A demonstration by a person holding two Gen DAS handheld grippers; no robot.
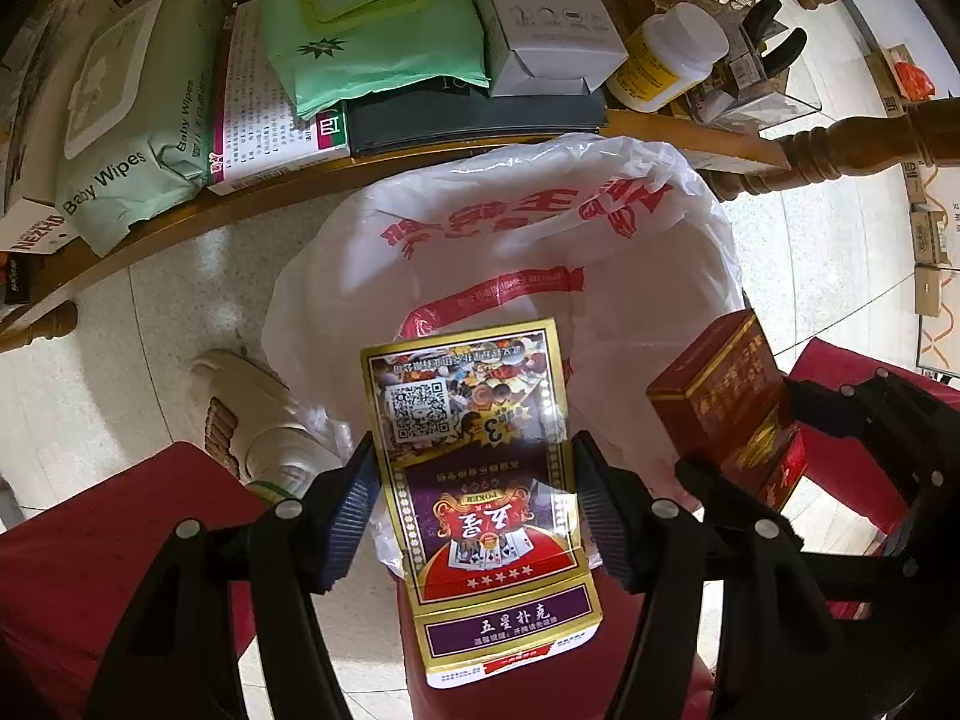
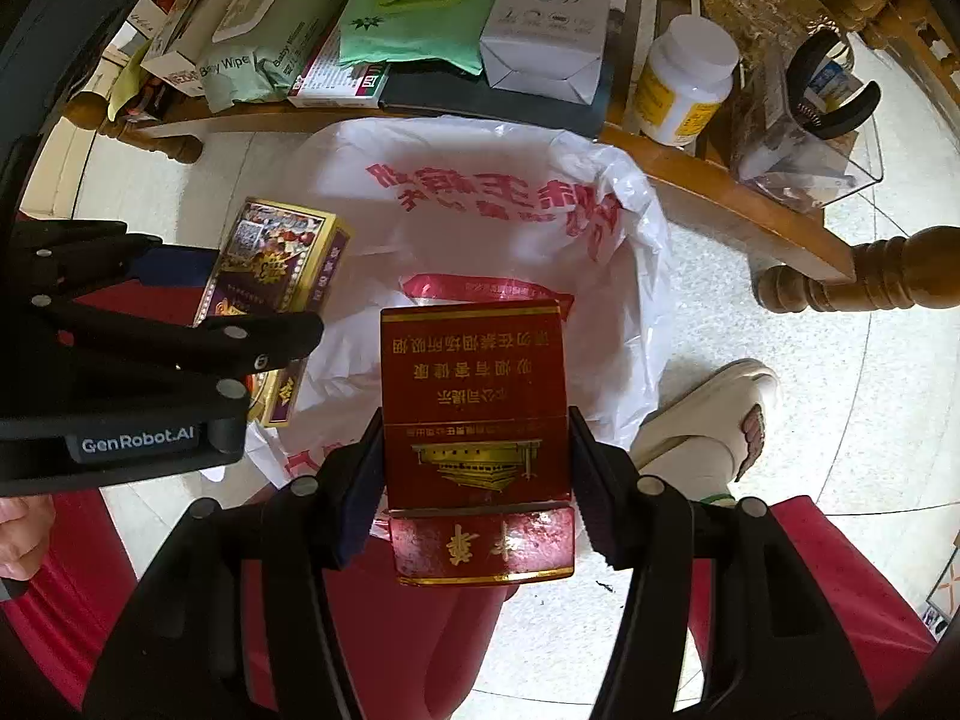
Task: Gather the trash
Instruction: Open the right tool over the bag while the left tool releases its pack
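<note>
My left gripper (image 1: 474, 498) is shut on a gold and purple poker card box (image 1: 480, 468) and holds it over the open mouth of a white plastic bag (image 1: 510, 240) with red print on the floor. My right gripper (image 2: 474, 480) is shut on a red cigarette box (image 2: 474, 408) above the same bag (image 2: 480, 204). The right gripper (image 1: 750, 456) with its red box (image 1: 720, 396) shows at the right of the left wrist view. The left gripper (image 2: 240, 354) and the poker box (image 2: 270, 264) show at the left of the right wrist view.
A low wooden table (image 1: 540, 147) stands beyond the bag with baby wipes (image 1: 132, 138), a green wipes pack (image 1: 372, 30), a white box (image 1: 540, 18), a pill bottle (image 1: 666, 60) and books. The person's red trousers (image 1: 90, 570) and slippered feet (image 1: 240, 414) flank the bag.
</note>
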